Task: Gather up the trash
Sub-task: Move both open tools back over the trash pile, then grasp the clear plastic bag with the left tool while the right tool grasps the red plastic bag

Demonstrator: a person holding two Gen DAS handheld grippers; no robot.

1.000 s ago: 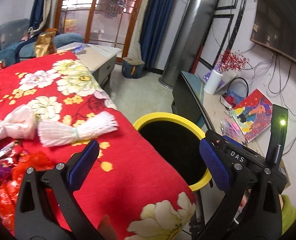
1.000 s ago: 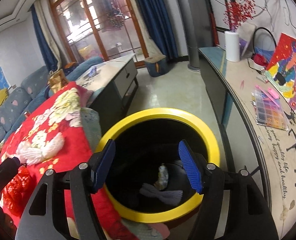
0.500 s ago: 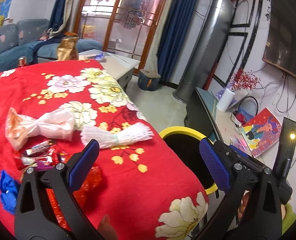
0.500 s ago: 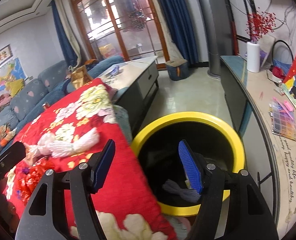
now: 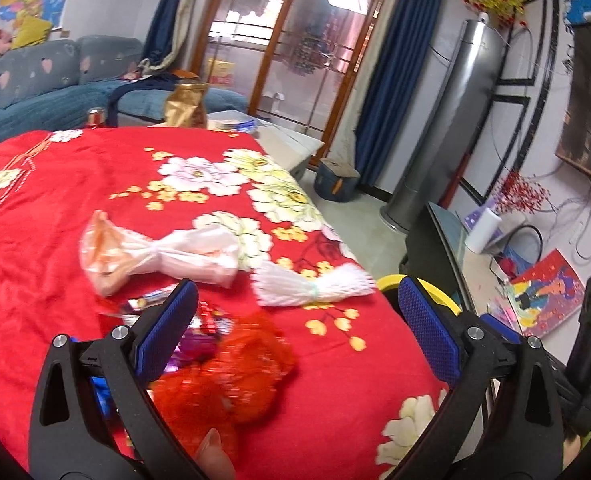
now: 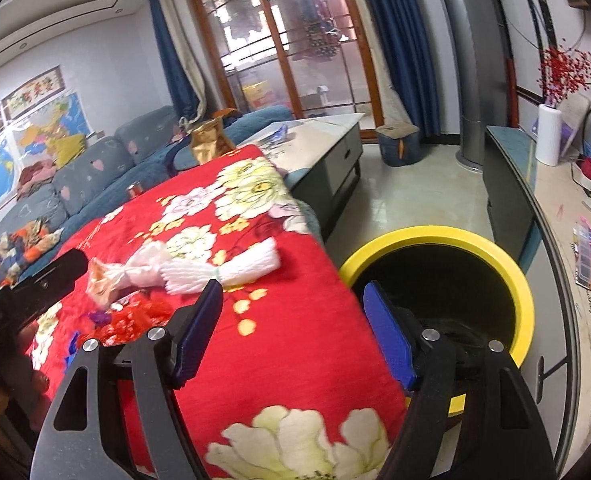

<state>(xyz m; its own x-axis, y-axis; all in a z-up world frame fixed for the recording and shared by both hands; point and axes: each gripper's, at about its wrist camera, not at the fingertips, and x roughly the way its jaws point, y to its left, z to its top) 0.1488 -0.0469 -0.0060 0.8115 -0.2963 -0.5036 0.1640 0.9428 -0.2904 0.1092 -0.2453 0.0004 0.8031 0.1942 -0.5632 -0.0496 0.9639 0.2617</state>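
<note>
On the red flowered cloth (image 5: 95, 168) lie a white foam net sleeve (image 5: 315, 286), a knotted pinkish plastic bag (image 5: 163, 254), a red mesh wad (image 5: 231, 376) and shiny wrappers (image 5: 151, 300). My left gripper (image 5: 295, 320) hangs open above the red mesh wad, nothing between its fingers. My right gripper (image 6: 295, 324) hovers over the cloth's edge (image 6: 347, 320) next to the yellow-rimmed black bin (image 6: 511, 264); its jaws are opening and empty. The foam sleeve (image 6: 231, 270) and the bag (image 6: 123, 274) lie just beyond it.
A grey coffee table (image 6: 327, 140) stands behind the cloth, a blue sofa (image 5: 35, 92) at the far left. A long dark cabinet (image 6: 535, 208) with a paper roll (image 6: 547, 136) and craft items runs along the right wall. Bare floor (image 6: 415, 196) lies beyond the bin.
Both grippers swung left, away from the bin and over the cloth. The bin slid to the right in both views; the trash pile now sits in front of the left gripper. The right jaws widened slightly.
</note>
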